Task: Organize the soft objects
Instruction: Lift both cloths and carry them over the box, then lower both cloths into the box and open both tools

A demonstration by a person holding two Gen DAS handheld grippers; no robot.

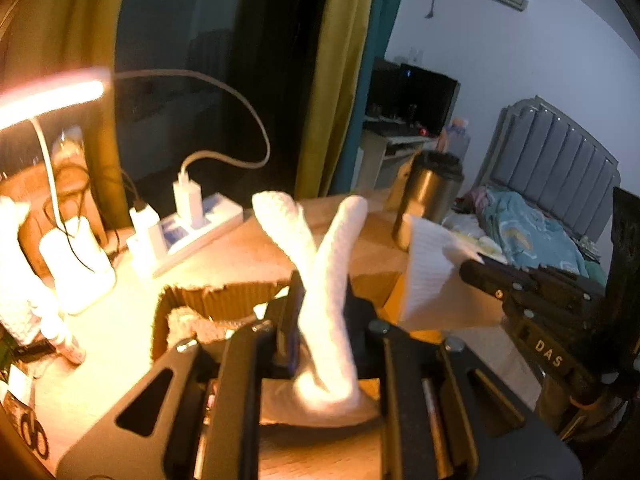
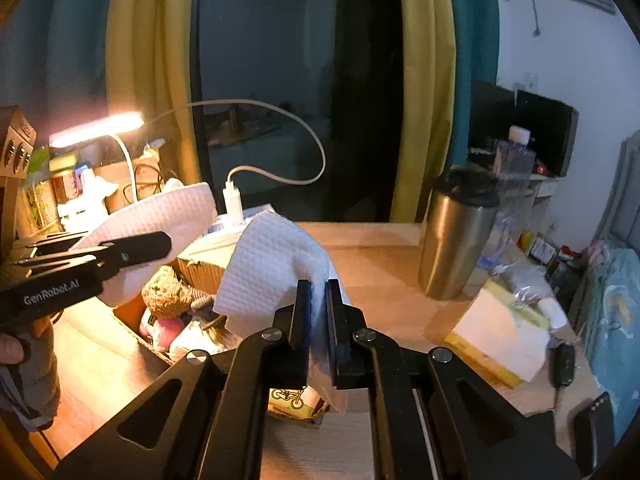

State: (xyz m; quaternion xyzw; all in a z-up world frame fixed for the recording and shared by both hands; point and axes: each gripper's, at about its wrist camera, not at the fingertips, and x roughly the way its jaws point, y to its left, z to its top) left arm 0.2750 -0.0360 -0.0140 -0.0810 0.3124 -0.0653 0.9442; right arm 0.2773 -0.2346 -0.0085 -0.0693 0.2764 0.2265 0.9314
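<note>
My left gripper [image 1: 320, 300] is shut on a white quilted cloth [image 1: 320, 280] whose two folds rise in a V above the jaws. My right gripper [image 2: 318, 300] is shut on another part of white quilted cloth [image 2: 272, 268], lifted above an open cardboard box [image 2: 200, 268]. Whether this is one cloth or two, I cannot tell. The box holds a brown plush toy [image 2: 168, 292] and other soft items [image 2: 176, 332]. The right gripper [image 1: 476, 270] shows in the left wrist view gripping the cloth edge [image 1: 428, 268]. The left gripper [image 2: 160, 246] shows in the right wrist view holding cloth [image 2: 160, 216].
A steel travel mug [image 2: 452, 240] and a plastic bottle [image 2: 512, 176] stand at the right on the wooden desk [image 2: 380, 264]. A tissue pack [image 2: 500, 332] and car key [image 2: 562, 364] lie right. A power strip with chargers [image 1: 188, 224] and a lit desk lamp [image 1: 48, 96] are left.
</note>
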